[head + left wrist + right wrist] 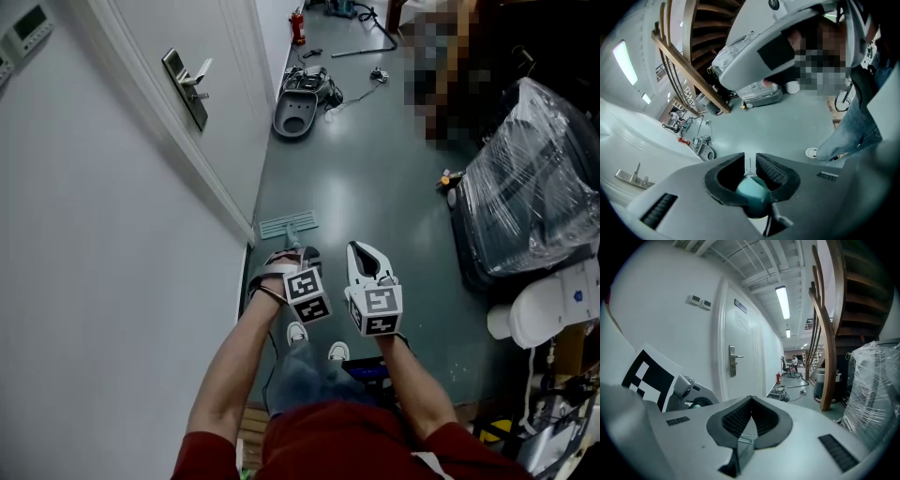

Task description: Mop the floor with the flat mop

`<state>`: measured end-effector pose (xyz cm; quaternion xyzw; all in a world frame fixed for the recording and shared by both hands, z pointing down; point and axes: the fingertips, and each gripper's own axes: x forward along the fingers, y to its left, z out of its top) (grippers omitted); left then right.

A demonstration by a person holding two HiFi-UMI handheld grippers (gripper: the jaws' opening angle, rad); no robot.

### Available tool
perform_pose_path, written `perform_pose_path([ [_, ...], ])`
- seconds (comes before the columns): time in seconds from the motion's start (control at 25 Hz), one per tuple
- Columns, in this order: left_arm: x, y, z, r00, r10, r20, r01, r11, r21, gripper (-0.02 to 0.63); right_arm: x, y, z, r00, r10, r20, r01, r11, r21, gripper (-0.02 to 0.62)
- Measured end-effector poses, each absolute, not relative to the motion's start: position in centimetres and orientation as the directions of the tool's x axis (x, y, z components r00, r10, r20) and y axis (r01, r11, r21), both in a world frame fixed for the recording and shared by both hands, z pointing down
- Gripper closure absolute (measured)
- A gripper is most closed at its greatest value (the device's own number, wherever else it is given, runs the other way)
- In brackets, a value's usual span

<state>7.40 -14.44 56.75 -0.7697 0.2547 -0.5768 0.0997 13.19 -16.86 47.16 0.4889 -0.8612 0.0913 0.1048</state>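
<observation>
Your left gripper (750,160) has its jaws clamped on the teal flat-mop handle (752,190). The right gripper (750,400) is pressed together, empty. Next up, start pushing along the grey floor (375,187).

Grips handle (752,190) in left gripper (292,258), jaws clamped round its rounded end. Holds right gripper (360,251) just beside, jaws pressed together on nothing. Stretches left forearm (234,366) and right forearm (417,384) down and forward, side by side.

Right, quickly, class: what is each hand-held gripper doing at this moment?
Left hand-held gripper: closed on the teal mop handle.
Right hand-held gripper: closed, holding nothing.
</observation>
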Motion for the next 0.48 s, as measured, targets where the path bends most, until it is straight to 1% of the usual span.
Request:
perform_pose_path([
  [0.24, 8.0, -10.4, 56.3, 0.209, -0.499, 0.841, -0.283, -0.854, -0.436, 0.526, 15.0, -15.0, 47.8, -0.482, -0.828, 0.287, -0.873, 0.480, -0.084, 0.578],
  [0.48, 7.2, -6.4, 56.7, 0.221, -0.489, 0.844, -0.258, -0.864, -0.433, 0.526, 13.7, -11.6, 47.6, -0.475, -0.832, 0.286, -0.876, 0.478, -0.067, 0.578],
])
